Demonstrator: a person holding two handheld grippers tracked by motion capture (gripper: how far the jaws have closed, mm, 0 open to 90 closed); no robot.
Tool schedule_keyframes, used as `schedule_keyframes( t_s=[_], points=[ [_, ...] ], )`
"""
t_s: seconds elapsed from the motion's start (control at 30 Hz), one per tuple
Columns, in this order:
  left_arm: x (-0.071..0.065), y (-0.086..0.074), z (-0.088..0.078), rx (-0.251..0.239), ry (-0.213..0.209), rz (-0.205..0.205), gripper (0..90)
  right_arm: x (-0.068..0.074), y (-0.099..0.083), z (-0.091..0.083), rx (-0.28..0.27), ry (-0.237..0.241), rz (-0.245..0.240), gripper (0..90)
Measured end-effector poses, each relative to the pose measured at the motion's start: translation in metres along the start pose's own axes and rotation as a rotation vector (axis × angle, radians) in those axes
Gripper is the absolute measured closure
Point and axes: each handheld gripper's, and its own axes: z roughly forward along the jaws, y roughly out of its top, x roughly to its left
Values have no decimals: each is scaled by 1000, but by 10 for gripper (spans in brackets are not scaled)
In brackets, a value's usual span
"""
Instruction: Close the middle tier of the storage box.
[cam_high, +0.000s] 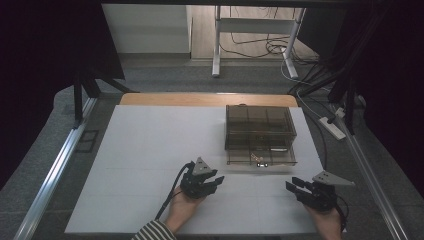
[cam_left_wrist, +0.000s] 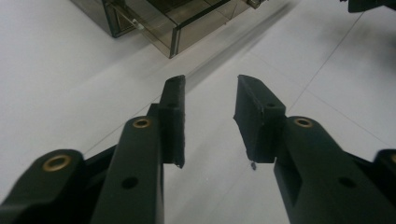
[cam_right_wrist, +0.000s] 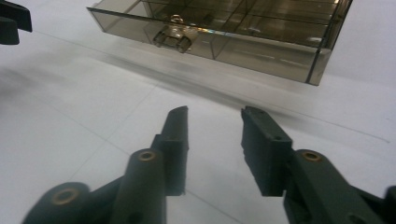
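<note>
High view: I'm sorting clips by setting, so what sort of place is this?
Probably a lab or recording workspace, not a home: a white-topped table framed by metal rails, loose cables on the floor behind it, and a power strip beside it.

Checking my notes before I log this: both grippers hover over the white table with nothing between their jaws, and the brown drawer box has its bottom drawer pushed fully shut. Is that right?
Not quite. The bottom drawer of the box is pulled out, not shut; the high view shows it sticking out toward the person. The rest holds: the left gripper and right gripper are empty over the table.
</note>
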Motion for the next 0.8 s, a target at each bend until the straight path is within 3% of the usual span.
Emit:
schedule_keyframes(
  t_s=[0.57,0.8],
  points=[
    [0,22,24,84,19,1,839,-12,17,14,87,9,-29,871],
    [0,30,35,107,23,-1,885,-18,25,21,119,-3,-26,895]
  ],
)
